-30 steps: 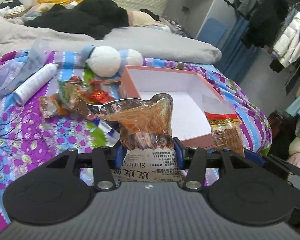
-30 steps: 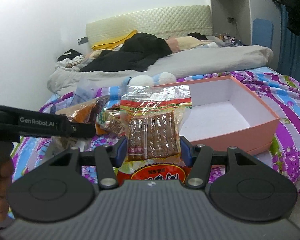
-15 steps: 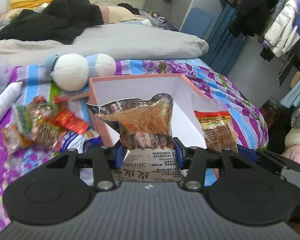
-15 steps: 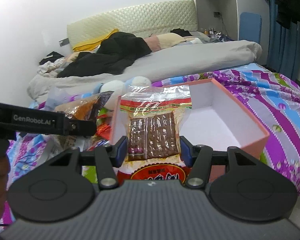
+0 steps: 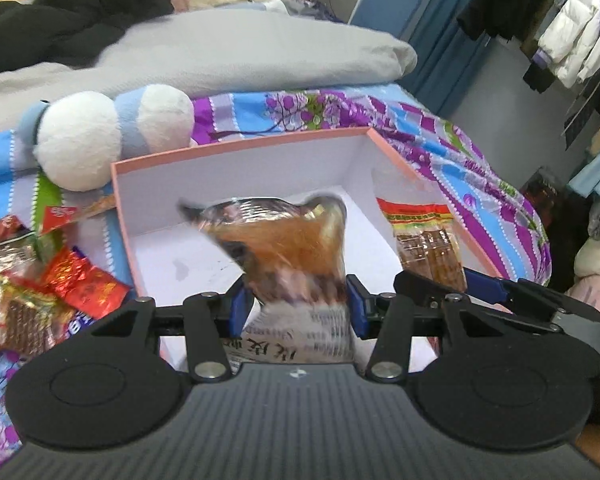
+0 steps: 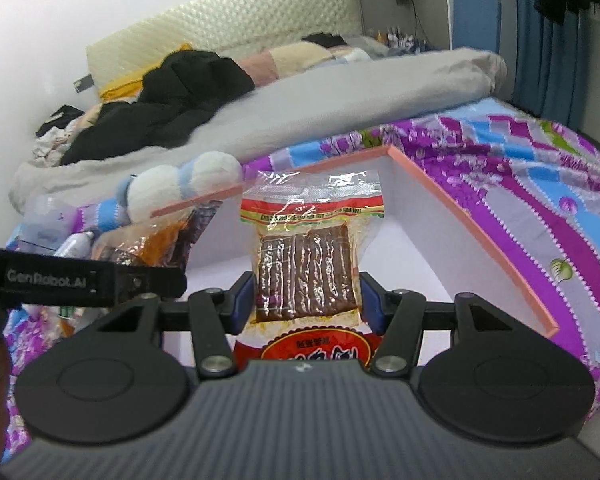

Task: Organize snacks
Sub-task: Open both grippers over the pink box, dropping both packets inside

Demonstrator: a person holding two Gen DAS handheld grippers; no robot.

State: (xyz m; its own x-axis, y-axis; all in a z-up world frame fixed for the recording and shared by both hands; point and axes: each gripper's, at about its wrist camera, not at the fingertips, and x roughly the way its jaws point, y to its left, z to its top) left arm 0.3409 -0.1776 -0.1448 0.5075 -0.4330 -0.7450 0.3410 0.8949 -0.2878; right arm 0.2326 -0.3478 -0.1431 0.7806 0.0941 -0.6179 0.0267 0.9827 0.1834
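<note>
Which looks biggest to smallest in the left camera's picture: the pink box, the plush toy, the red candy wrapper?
1. Pink box, by far.
2. Plush toy.
3. Red candy wrapper.
The wrapper lies nearer the camera yet looks smallest, so the order seems safe.

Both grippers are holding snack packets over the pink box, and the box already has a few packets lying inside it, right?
Not quite. The pink box holds no packets yet: the left wrist view shows its white floor bare. The left gripper and right gripper do each hold a packet over it.

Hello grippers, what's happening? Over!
Left gripper shut on shrimp snack bag. Right gripper shut on brown-strip snack pack. Both over pink box. Nothing blocking.
</note>
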